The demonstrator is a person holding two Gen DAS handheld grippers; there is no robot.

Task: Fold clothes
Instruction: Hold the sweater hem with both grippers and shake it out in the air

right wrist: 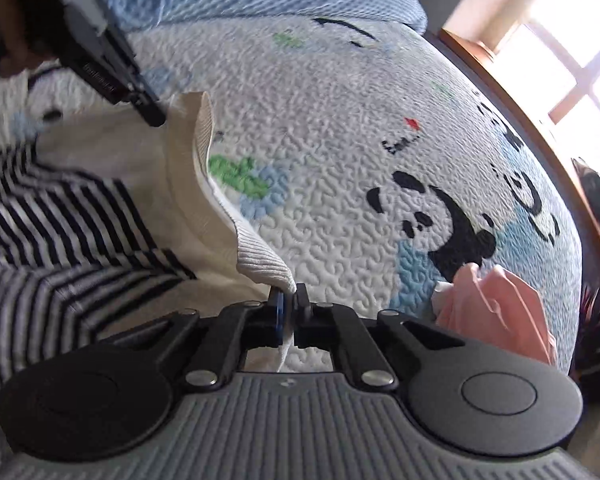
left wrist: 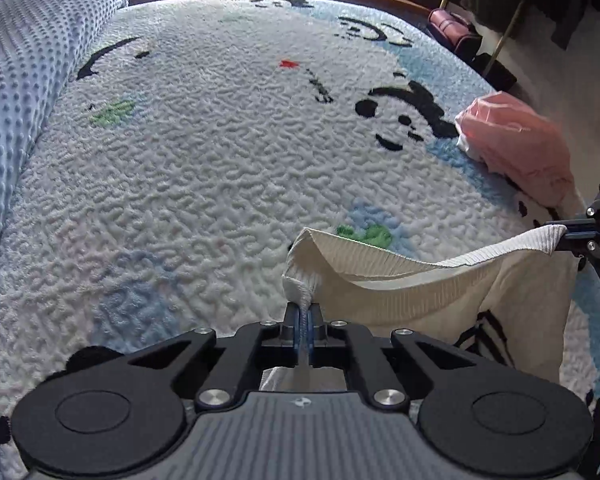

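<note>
At lower centre of each wrist view, the left claw (left wrist: 305, 318) and right claw (right wrist: 289, 304) are clamped on the cream garment's (left wrist: 412, 280) ribbed edge. It hangs over the panda blanket (left wrist: 220, 160); the pink bundle (left wrist: 520, 144) at right is possibly clothing.

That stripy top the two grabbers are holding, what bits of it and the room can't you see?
- Striped top: the right wrist view cuts it off at the left edge; there it is blurred. In the left wrist view the left gripper covers its lower part.
- Right gripper: its body hides the cloth below the pinched hem.
- Pink garment: partly behind the gripper; its kind is unclear.
- Window: glare washes out the outside.
</note>
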